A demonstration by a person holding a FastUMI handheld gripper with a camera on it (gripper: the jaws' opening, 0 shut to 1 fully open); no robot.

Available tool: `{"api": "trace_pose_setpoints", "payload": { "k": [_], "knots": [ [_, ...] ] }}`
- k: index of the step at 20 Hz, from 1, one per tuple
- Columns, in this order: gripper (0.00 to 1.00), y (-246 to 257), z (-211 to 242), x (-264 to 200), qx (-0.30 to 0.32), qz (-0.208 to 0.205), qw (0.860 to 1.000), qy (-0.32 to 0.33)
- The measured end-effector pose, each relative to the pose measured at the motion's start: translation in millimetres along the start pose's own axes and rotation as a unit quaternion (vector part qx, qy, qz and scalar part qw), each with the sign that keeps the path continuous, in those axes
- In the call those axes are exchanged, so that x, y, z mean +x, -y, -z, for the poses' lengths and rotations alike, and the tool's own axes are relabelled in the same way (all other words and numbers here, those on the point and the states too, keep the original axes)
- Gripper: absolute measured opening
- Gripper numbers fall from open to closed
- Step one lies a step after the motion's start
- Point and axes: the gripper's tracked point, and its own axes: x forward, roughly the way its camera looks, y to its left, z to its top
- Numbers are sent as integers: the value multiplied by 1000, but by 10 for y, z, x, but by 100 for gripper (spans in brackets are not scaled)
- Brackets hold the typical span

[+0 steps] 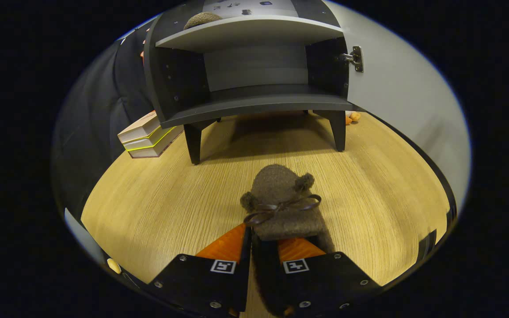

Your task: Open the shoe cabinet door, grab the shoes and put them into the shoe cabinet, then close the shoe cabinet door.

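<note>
Wood-grain floor [157, 198] spreads wide and bare on both sides of the gripper [263, 240], with open room running ahead to the shoe cabinet [254, 88]. That cabinet stands on short dark legs, its door [396, 97] swung out to the right on a metal hinge [355, 58], so the front of the lower compartment gapes open above the dark lip of its bottom board. A pale shelf [254, 35] divides the inside; on it, at the left, sits a brown fuzzy shape, probably another slipper [201, 20], though little of it shows. Books [148, 137] are stacked on the floor just left of the cabinet's front leg, and small orange things [352, 117] lie behind the right leg.

Aimed straight at the cabinet, the gripper sits low over the floor. Its fingers are drawn close together, pinching the heel end of a brown fuzzy slipper [281, 198] with a ribbon bow, toe pointing toward the cabinet, well short of it.
</note>
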Motion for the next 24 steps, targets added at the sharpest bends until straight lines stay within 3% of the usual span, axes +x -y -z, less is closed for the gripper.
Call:
{"api": "trace_pose_setpoints", "payload": {
  "k": [5,11,16,24],
  "knots": [
    [9,-37,-40,124,28,1,999,-16],
    [4,-17,-104,-29,21,15,999,-29],
    [4,-34,-569,-584,-1,43,999,-11],
    [4,-197,-1557,-1448,11,70,996,63]
  ]
}}
